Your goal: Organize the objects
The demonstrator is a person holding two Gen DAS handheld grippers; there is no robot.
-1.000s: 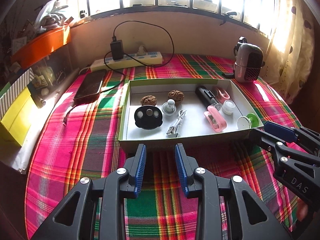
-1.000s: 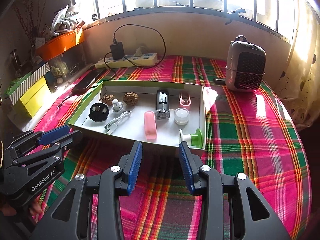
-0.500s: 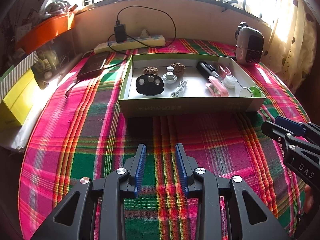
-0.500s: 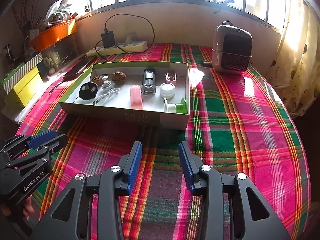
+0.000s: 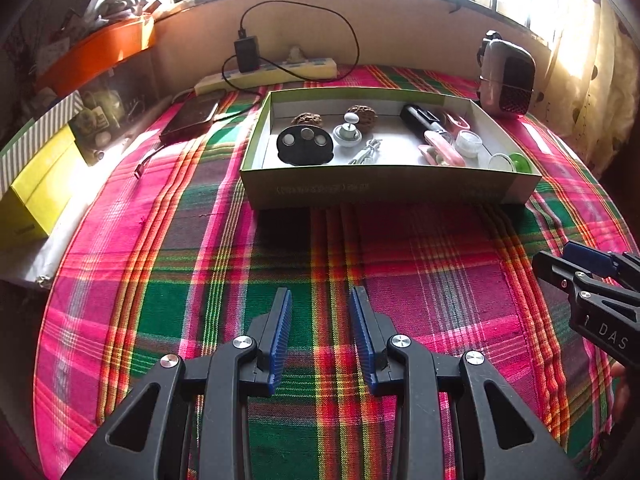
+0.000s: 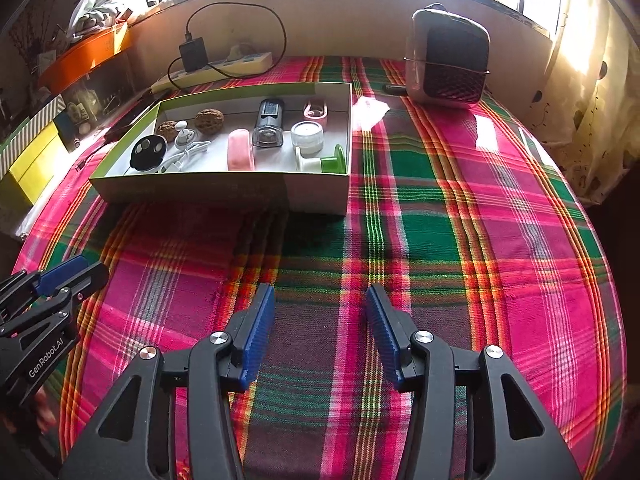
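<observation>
A shallow green-sided box (image 5: 384,190) (image 6: 224,192) sits on the plaid cloth and holds several small items: a black round case (image 5: 305,145), two walnuts (image 6: 209,120), a white knob (image 5: 347,133), a white cable (image 6: 188,155), a pink case (image 6: 240,155), a black lighter-like device (image 6: 269,122), a small white jar (image 6: 307,136), a green and white spool (image 6: 324,163). My left gripper (image 5: 320,312) is open and empty, well short of the box. My right gripper (image 6: 320,308) is open and empty, also back from the box.
A small heater (image 6: 448,64) stands at the back right. A power strip with a charger (image 5: 264,72) and a phone (image 5: 194,118) lie at the back left. Yellow boxes (image 5: 36,192) and an orange tray (image 5: 96,52) line the left side.
Both grippers have drawn back from the box toward the table's near side; the box now looks farther off. Both stay open and empty.
</observation>
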